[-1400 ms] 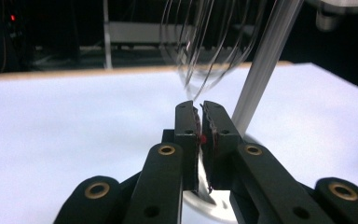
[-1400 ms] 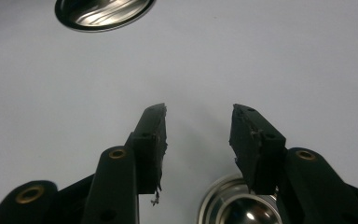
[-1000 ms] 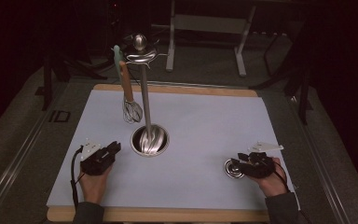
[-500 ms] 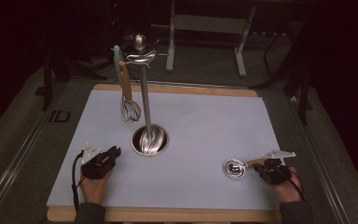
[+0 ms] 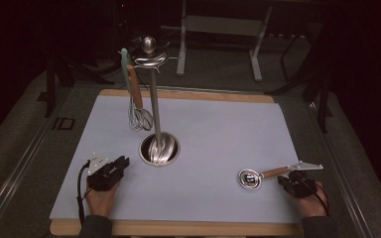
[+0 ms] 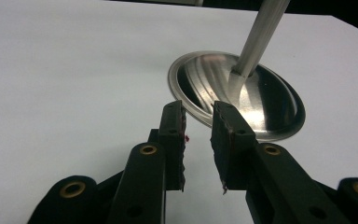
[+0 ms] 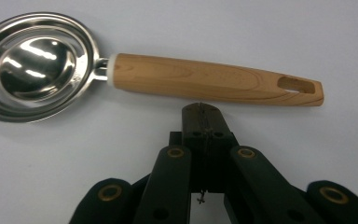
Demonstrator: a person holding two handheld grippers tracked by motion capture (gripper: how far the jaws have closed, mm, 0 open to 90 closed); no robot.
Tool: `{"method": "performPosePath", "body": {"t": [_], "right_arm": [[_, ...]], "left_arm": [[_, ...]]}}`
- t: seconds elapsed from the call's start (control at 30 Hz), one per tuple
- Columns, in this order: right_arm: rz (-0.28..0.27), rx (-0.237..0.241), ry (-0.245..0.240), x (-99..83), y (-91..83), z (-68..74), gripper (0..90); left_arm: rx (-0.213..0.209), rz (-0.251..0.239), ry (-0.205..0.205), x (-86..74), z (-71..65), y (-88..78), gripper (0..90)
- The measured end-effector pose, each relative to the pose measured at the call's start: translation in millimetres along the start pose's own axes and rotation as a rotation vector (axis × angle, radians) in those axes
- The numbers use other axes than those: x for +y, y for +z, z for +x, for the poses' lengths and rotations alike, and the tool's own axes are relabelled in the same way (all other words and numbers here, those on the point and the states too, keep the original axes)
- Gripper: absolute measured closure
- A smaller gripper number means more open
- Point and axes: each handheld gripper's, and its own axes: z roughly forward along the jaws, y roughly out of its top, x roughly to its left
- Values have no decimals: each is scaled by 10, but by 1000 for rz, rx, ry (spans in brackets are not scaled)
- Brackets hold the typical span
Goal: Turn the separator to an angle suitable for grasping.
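A steel egg separator (image 5: 249, 178) with a wooden handle (image 7: 214, 79) lies on the pale mat (image 5: 218, 129) at the front right. My right gripper (image 5: 284, 179) rests just right of it. Its jaws are shut on nothing, and the tips (image 7: 201, 109) stop just short of the handle's side. My left gripper (image 5: 124, 161) sits at the front left, pointing at the utensil stand's round steel base (image 5: 159, 148). Its jaws (image 6: 198, 109) stand slightly apart with nothing between them and have just been opening a little. The base (image 6: 242, 93) lies just beyond them.
The stand's pole (image 5: 154, 99) rises to a hooked top (image 5: 150, 52). A whisk (image 5: 139, 116) with a wooden handle hangs from it at the left. The mat lies on a wooden board (image 5: 178, 229). Dark floor and metal frames (image 5: 218, 29) lie beyond.
My right hand has drawn back to the right, off the egg separator, whose handle now lies bare on the mat. The left hand has stayed put.
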Motion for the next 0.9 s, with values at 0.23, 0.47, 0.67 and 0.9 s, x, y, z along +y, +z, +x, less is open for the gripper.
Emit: {"method": "performPosePath", "body": {"t": [0.23, 0.47, 0.67, 0.9], "right_arm": [[3, -20, 3, 28, 57, -37, 899], [4, -33, -11, 94, 105, -47, 898], [12, -22, -34, 258, 227, -9, 898], [37, -9, -102, 543, 417, 88, 897]], "left_arm": [[1, -4, 7, -3, -6, -2, 741], [1, -3, 19, -6, -18, -1, 740], [4, -2, 23, -6, -25, 2, 738], [2, -2, 23, -6, -27, 4, 736]]}}
